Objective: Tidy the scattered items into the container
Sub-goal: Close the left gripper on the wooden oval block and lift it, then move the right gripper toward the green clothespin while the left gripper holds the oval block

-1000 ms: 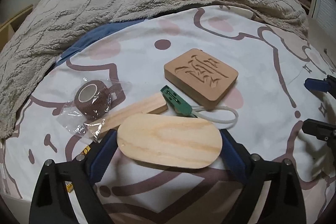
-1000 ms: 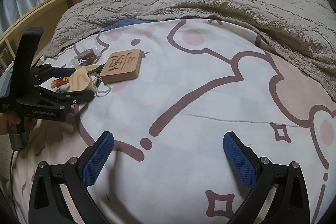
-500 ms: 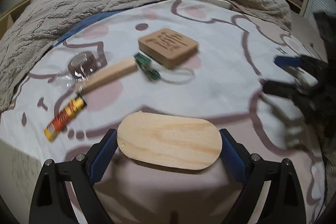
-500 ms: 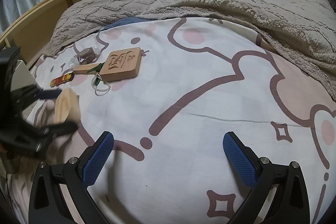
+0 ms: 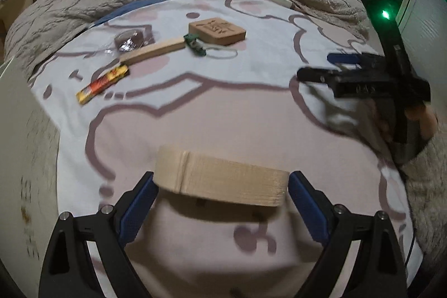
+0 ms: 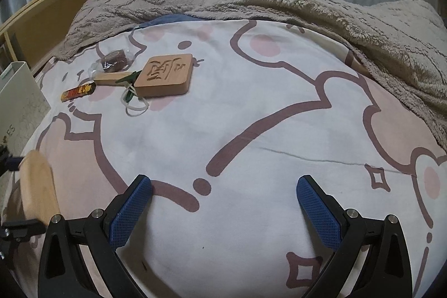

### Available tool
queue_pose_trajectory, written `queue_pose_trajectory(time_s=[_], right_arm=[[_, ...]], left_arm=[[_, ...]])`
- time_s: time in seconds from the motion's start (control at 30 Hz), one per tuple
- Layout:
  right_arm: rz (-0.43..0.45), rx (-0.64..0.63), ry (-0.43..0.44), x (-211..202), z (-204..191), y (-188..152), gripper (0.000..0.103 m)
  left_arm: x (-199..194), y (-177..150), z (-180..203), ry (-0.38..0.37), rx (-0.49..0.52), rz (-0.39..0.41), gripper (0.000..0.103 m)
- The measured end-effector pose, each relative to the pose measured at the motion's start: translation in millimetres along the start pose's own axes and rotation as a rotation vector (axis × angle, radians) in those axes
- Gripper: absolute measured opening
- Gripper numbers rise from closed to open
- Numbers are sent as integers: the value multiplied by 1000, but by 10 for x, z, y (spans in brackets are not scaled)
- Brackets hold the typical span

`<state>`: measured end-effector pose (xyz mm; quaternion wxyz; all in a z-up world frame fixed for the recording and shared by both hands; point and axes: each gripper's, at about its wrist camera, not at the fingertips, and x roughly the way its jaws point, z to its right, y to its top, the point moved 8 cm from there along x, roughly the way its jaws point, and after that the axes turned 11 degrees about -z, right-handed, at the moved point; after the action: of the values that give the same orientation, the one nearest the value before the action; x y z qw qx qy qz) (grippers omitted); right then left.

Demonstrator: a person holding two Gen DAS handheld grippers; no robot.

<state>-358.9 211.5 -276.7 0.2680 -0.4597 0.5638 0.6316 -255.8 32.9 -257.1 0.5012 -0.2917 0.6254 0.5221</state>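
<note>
In the left wrist view, the left gripper (image 5: 220, 183) pinches the oval wooden block (image 5: 220, 178) by its two ends, above the bed sheet (image 5: 223, 108). Farther back lie the carved wooden tile (image 5: 217, 31), a wooden stick (image 5: 153, 50) and a yellow packet (image 5: 102, 85). In the right wrist view, the right gripper (image 6: 223, 208) has its jaws spread with nothing between them; a white container (image 6: 19, 102) stands at the left edge of the bed, near the held block.

The left wrist view is smeared: the green tag on a white loop (image 5: 195, 46) and the right tongs (image 5: 315, 66) are blurred. The white paper box (image 6: 21, 99) is cut off by the frame's left edge. The yellow-and-red packet's (image 6: 79, 91) print is too small to read.
</note>
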Motion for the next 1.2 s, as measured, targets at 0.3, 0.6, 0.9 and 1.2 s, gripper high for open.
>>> queue_pose_trajectory(time_s=[0.3, 0.6, 0.9, 1.2], right_arm=[[2, 37, 62, -56, -128, 172, 103], [-22, 68, 78, 182, -306, 643, 103], [-50, 22, -56, 541, -325, 746, 103], [-78, -38, -86, 551, -310, 598, 103]], left_arm=[[26, -302, 21, 8, 70, -10, 91], [-22, -360, 39, -9, 73, 14, 95], [-10, -251, -25, -69, -35, 18, 95], [32, -253, -37, -83, -84, 36, 98]])
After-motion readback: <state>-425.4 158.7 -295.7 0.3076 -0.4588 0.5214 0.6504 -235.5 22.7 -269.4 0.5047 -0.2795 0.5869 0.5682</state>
